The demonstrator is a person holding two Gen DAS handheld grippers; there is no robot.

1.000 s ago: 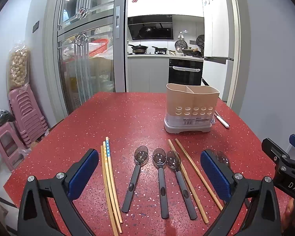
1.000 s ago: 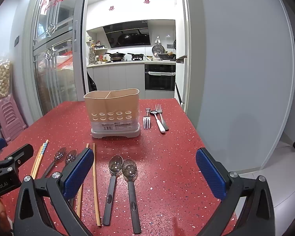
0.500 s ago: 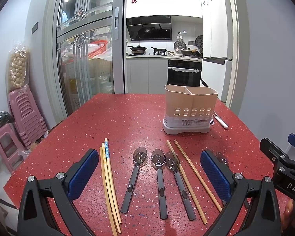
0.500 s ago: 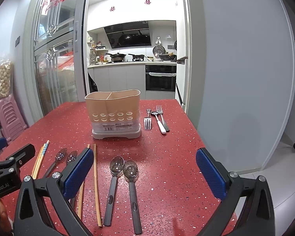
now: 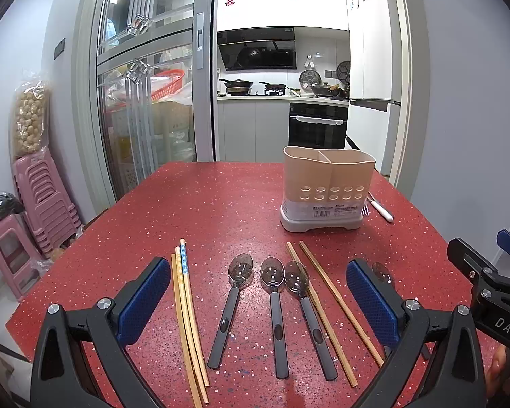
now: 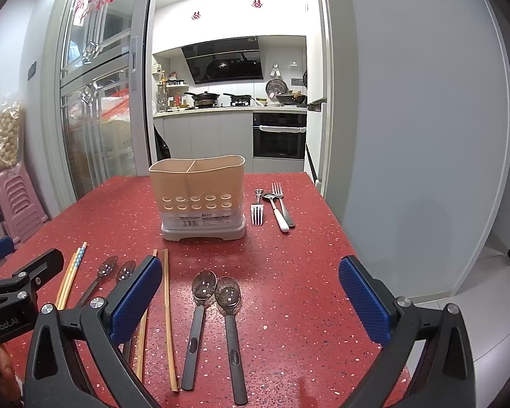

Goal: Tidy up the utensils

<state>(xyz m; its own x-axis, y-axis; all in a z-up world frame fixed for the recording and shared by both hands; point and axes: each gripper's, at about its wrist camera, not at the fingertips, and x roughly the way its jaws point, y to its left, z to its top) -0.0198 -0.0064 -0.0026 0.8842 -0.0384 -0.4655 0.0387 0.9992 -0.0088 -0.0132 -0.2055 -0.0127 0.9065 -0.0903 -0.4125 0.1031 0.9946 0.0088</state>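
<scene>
The left tongs (image 5: 258,301) hang above the near edge of the red bench (image 5: 221,204), their blue pads (image 5: 142,301) spread wide with nothing between them. The right tongs (image 6: 250,297) are likewise spread wide and empty, just right of the left pair.

Under the left tongs lie three dark-handled spoons (image 5: 272,309) side by side, bowls pointing away. Left of them is a bundle of light chopsticks (image 5: 187,319), one with a blue patterned tip. Right of them, two brown chopsticks (image 5: 326,302) run at a slant, the inner one touching the third spoon.

Under the right tongs lie two more spoons (image 6: 217,319), bowls touching. To their left a brown chopstick (image 6: 168,316) runs straight towards the holder; its mate is partly hidden by the left pad.

Further back stands the beige holder (image 6: 200,193), upright on a grey base, with two compartments; nothing rises above its rim. Just right of it lie two forks (image 6: 257,209) and a white-handled spoon (image 6: 277,212), flat on the bench, close together.

Pink stools (image 5: 34,204) are stacked by the wall on the left.
</scene>
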